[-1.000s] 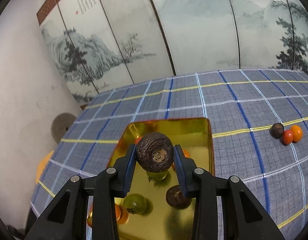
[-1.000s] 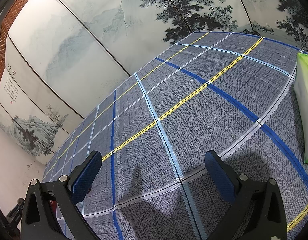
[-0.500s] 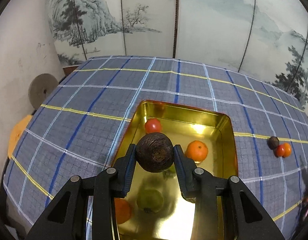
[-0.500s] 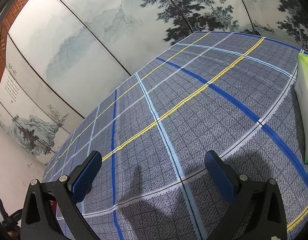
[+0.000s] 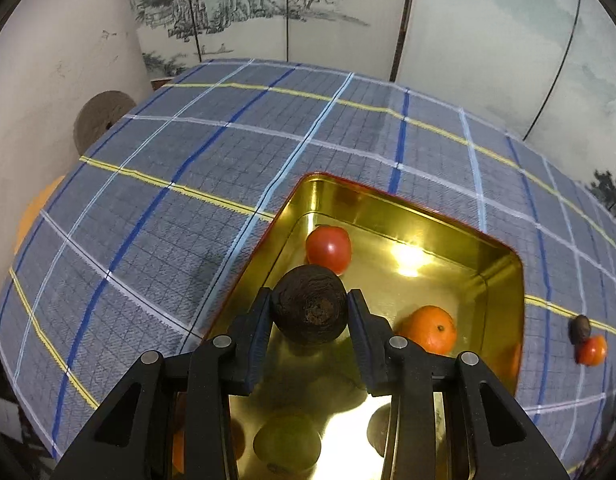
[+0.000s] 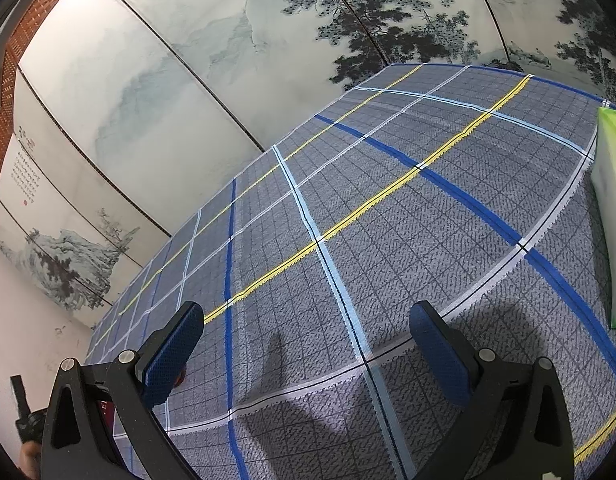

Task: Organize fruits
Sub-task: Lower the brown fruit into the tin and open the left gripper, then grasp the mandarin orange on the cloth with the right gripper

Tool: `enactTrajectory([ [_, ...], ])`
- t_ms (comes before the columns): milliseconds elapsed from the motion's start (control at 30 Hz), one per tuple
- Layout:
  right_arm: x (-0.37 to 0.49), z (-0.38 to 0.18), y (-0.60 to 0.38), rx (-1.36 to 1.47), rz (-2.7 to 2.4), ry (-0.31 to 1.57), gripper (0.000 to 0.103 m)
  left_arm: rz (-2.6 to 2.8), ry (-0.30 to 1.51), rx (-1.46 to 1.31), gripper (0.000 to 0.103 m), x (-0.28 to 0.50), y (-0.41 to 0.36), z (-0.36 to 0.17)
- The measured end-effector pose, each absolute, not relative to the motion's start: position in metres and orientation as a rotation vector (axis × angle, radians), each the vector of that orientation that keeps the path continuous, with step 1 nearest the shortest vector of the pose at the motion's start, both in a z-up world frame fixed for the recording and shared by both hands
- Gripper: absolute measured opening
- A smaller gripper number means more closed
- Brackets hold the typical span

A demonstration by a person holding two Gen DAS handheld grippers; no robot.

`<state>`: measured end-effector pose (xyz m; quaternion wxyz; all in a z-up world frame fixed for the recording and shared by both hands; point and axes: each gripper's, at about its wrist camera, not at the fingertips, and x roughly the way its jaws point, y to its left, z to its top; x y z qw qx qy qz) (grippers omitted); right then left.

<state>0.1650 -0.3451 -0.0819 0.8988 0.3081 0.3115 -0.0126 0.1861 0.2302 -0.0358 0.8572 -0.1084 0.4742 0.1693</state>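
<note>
My left gripper (image 5: 309, 312) is shut on a dark brown wrinkled fruit (image 5: 309, 306) and holds it above the gold tray (image 5: 503, 280). In the tray lie a red tomato (image 5: 329, 249), an orange (image 5: 429, 329), a green fruit (image 5: 288, 442) and other fruit partly hidden behind my fingers. On the cloth at the far right sit a small dark fruit (image 5: 580, 328) and a red-orange fruit (image 5: 591, 350), touching. My right gripper (image 6: 304, 344) is open and empty above the plaid cloth.
The table wears a grey plaid cloth (image 5: 188, 184) with blue, yellow and white lines. A painted folding screen (image 5: 347, 12) stands behind it. A green-white packet (image 6: 611, 216) lies at the right edge of the right wrist view. A round brown object (image 5: 100, 118) is beyond the table's left edge.
My left gripper, still holding the dark fruit, has swung so the tray sits further right and nearer. The right gripper has not moved.
</note>
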Motion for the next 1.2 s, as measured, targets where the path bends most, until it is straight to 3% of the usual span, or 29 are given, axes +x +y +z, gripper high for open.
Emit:
enactTrajectory([
  [633,0.167,-0.079,-0.341,0.637,-0.027,0.653,0.102,0.356,1.040,-0.254,0.040,0.191,0.239,-0.054],
  [700,0.167,-0.079,-0.341,0.637,-0.027,0.654,0.102,0.345,1.037,-0.259,0.053,0.187,0.241,-0.052],
  [1000,0.170,-0.079,-0.338,0.601,-0.048,0.676,0.102,0.158,0.826,-0.178,0.071,0.123,0.220,0.018],
  [1100,0.175,-0.076,-0.325,0.503,-0.102,0.721,0.103,0.107,0.708,-0.112,0.083,0.073,0.208,0.045],
  [1200,0.176,-0.062,-0.282,0.297,-0.057,0.713,0.103,0.068,0.638,-0.059,0.088,0.020,0.199,0.048],
])
